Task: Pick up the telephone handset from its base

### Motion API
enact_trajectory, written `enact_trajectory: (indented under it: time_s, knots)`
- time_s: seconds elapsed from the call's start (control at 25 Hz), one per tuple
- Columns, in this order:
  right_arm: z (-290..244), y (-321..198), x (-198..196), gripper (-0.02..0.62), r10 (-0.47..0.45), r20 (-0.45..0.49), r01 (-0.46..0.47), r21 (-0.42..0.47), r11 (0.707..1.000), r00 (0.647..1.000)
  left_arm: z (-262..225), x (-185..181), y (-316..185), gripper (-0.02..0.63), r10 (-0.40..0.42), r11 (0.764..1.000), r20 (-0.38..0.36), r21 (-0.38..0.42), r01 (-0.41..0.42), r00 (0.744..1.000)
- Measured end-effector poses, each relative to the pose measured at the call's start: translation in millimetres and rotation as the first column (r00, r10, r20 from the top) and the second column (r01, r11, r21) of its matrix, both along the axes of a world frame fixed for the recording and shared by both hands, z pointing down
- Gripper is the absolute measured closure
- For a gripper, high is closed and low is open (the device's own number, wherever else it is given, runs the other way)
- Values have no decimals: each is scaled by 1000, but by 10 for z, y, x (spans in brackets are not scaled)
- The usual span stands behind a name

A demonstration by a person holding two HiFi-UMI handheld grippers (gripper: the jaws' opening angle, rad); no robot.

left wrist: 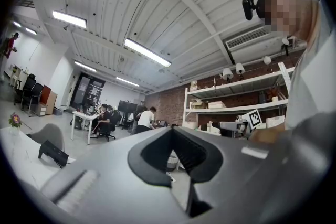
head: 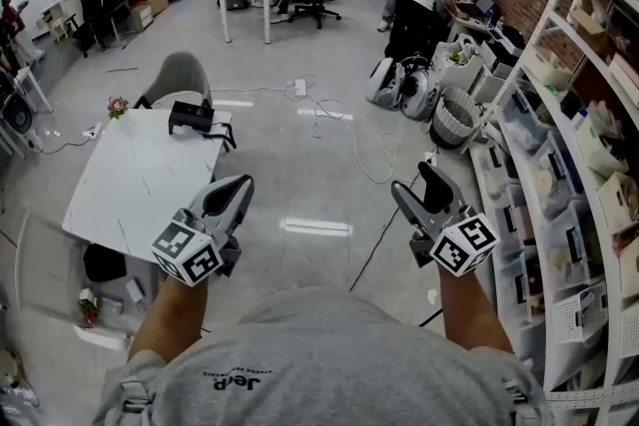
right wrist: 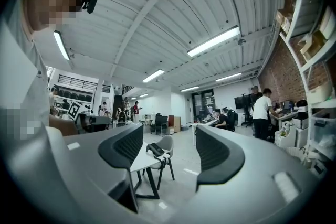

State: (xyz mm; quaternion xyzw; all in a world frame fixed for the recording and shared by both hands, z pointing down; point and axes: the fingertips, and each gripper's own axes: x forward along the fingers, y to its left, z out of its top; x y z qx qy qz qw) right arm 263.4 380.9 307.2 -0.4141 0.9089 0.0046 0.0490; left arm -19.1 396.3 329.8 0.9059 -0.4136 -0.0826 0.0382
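The black telephone point(head: 190, 118) sits at the far end of the white table point(head: 130, 190), handset lying on its base. Both grippers hang over the floor, well short of the phone and to its right. My left gripper point(head: 235, 190) is shut, its tips meeting with nothing held; in the left gripper view point(left wrist: 172, 131) the phone point(left wrist: 52, 153) lies far off to the left. My right gripper point(head: 424, 187) is open and empty. Between its spread jaws in the right gripper view point(right wrist: 169, 135) the distant phone point(right wrist: 155, 150) shows on the table point(right wrist: 137, 162).
A grey chair point(head: 180, 75) stands behind the table. Tall shelving point(head: 574, 165) full of boxes lines the right side. Cables point(head: 349, 130) trail over the floor, with bags point(head: 399, 83) and a basket point(head: 456, 118) beyond. People work at desks at the back.
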Motion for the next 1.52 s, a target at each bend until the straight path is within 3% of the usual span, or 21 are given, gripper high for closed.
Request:
enact_trajectory:
  time_s: [0.12, 0.52, 0.84, 1.08, 1.32, 1.52]
  knots:
    - [-17, -24, 102, 281, -3, -16, 3, 1, 1000, 1000, -28, 110, 23, 548, -17, 1000, 0, -3, 17, 1000]
    - [-14, -85, 553, 278, -66, -5, 66, 16, 998, 998, -87, 605, 79, 548, -77, 997, 9, 6, 77, 997]
    - [120, -434, 632, 278, -75, 7, 75, -3, 997, 997, 1, 762, -189, 548, -63, 998, 30, -17, 63, 998]
    - [228, -1072, 310, 279, -22, -13, 22, -7, 1000, 1000, 179, 451, -982, 548, -2, 1000, 12, -14, 2, 1000]
    - [157, -2069, -175, 279, 81, -22, -81, 11, 997, 996, 107, 38, -2219, 548, 92, 995, -9, 32, -92, 996]
    - [-48, -2914, -675, 279, 144, -13, -144, 31, 989, 989, -3, -384, -3188, 548, 167, 985, 16, 39, -168, 986]
